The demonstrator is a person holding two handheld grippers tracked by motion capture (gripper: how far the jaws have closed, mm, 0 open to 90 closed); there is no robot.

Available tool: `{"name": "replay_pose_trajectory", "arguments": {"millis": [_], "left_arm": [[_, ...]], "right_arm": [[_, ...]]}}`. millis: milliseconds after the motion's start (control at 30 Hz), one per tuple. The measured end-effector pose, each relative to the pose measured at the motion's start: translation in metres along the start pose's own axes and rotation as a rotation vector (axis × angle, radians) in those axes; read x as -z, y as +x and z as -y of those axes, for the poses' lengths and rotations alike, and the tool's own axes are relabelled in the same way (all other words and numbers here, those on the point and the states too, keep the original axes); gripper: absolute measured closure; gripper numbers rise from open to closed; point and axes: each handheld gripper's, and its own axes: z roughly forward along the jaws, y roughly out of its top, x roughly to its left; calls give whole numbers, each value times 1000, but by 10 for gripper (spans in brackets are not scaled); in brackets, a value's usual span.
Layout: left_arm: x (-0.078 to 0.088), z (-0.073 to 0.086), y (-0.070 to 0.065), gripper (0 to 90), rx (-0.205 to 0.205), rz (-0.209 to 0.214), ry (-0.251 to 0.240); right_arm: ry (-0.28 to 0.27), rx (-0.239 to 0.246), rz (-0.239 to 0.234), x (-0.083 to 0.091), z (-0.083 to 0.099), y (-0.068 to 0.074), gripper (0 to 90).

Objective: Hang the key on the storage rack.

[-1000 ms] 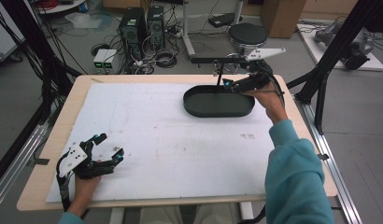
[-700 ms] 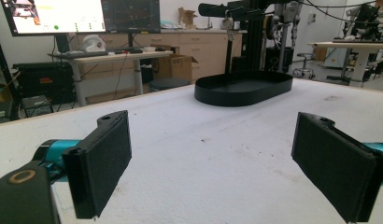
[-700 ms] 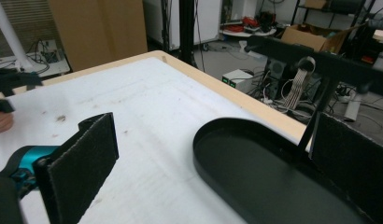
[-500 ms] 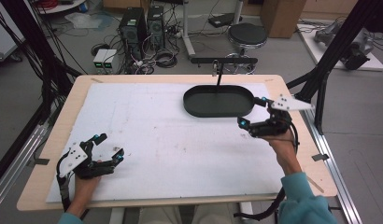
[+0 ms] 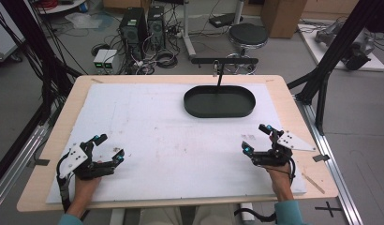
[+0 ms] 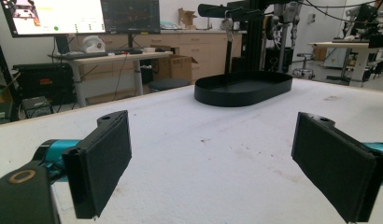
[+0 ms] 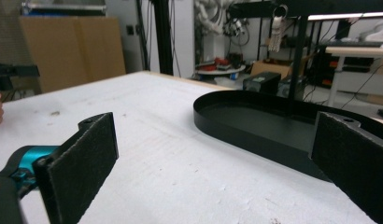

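Note:
A black oval tray (image 5: 219,101) stands on the white mat at the far centre-right, with a black T-shaped stand (image 5: 224,61) rising behind it. A small key-like item (image 5: 215,72) hangs from the stand's bar. My left gripper (image 5: 109,147) rests open at the near left of the mat, nothing between its pads (image 6: 102,163). My right gripper (image 5: 256,137) rests open at the near right, about a hand's length in front of the tray (image 7: 255,122). Both jaw pairs are spread wide and empty. The tray (image 6: 243,87) looks empty.
The white mat (image 5: 166,140) covers most of the wooden table (image 5: 54,140). Black frame posts (image 5: 330,61) stand beside the table's right edge. Computers, cables and a stool (image 5: 248,35) sit on the floor beyond the far edge.
My right gripper has drawn back from the tray's far right rim to the near right of the mat. The left gripper has stayed in place.

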Motion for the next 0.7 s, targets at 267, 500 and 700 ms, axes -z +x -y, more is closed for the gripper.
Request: {"name": "replay_pose_trajectory", "arguments": {"millis": [267, 500, 700], "left_arm": [[0, 0, -1, 125, -6, -4, -2], [0, 0, -1, 125, -11, -3, -1], [0, 0, -1, 125, -5, -3, 1]], "right_arm": [[23, -5, -4, -5, 23, -1, 4], [8, -5, 55, -7, 30, -4, 4], [13, 14, 45, -7, 31, -2, 4]]}}
